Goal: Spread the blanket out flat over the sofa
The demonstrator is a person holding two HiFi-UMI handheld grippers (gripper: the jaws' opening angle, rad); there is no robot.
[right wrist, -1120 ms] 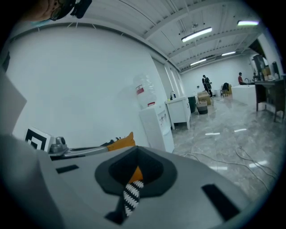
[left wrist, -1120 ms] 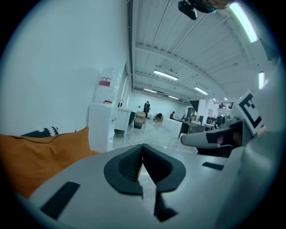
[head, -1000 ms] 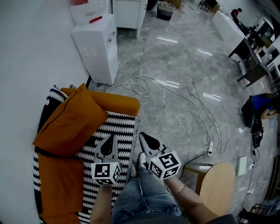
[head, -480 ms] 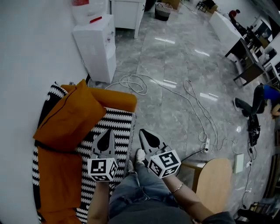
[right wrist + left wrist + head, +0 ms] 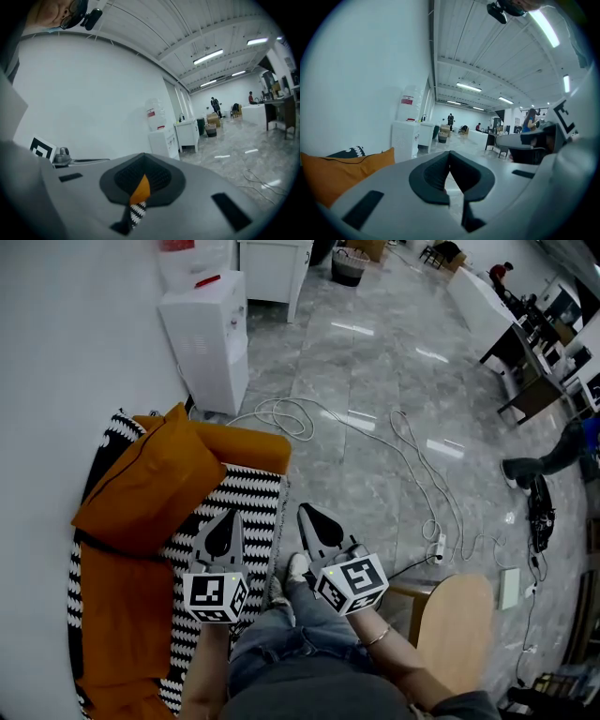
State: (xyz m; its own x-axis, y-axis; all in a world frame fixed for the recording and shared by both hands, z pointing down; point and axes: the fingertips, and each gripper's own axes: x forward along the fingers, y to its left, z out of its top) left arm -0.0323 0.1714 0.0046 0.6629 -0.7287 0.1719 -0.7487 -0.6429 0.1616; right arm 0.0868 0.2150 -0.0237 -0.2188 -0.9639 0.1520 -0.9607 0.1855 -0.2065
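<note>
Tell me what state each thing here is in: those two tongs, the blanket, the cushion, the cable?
left tongs: shut, holding nothing.
right tongs: shut, holding nothing.
blanket: laid over the seat of the sofa, partly under the cushion.
cushion: lying on top of the blanket.
cable: loose on the floor, in loops.

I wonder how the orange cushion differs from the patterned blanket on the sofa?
The orange cushion is plain and plump; the blanket is black-and-white zigzag and thin. The cushion lies on top, the blanket under it, draped over the seat. Both rest on the orange sofa.
</note>
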